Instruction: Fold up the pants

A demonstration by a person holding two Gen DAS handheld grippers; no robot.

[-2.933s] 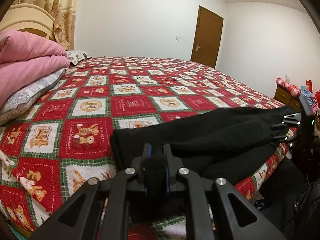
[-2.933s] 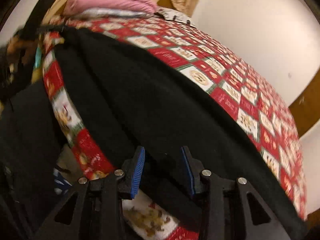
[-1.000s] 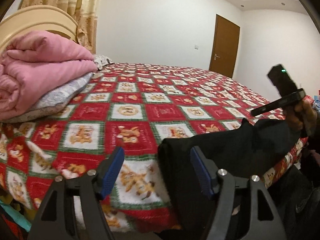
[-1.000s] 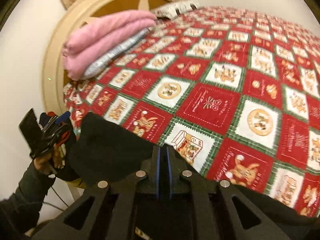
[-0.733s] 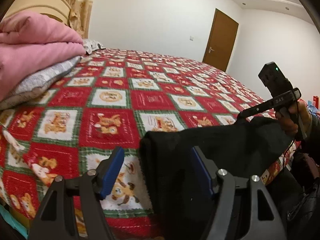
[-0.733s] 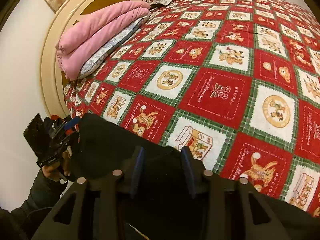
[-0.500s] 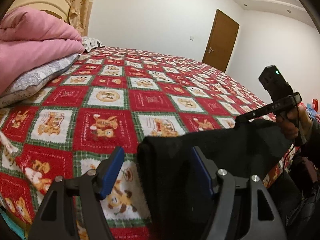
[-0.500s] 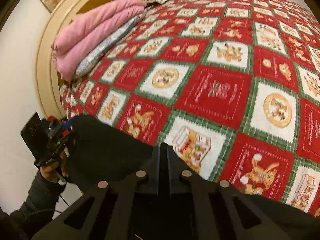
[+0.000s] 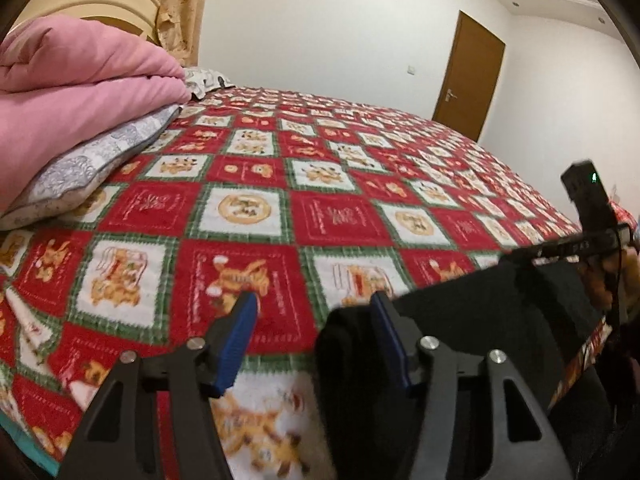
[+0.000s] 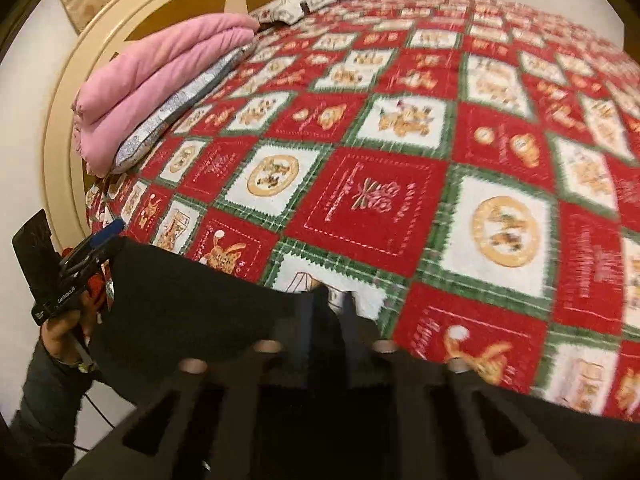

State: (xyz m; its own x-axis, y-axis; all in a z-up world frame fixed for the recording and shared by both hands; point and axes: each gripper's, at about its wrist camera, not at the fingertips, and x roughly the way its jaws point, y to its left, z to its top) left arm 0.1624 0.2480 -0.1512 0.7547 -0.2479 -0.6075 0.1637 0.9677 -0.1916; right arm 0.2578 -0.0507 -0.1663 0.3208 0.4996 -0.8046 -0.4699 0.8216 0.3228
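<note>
A: Left tongs [image 9: 312,328]?
B: Spread wide, gripping nothing, sitting at the black pants' [image 9: 480,312] folded end.
A: Right tongs [image 10: 330,312]?
B: Pinching the pants' other end; pants lying along the bed [image 9: 340,184] edge, below the pink blanket [image 9: 76,92].

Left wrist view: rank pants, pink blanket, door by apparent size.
1. Pants
2. Pink blanket, partly cut off at the frame edge, so its place against the pants is unsure.
3. Door, smallest, but far from the camera.
</note>
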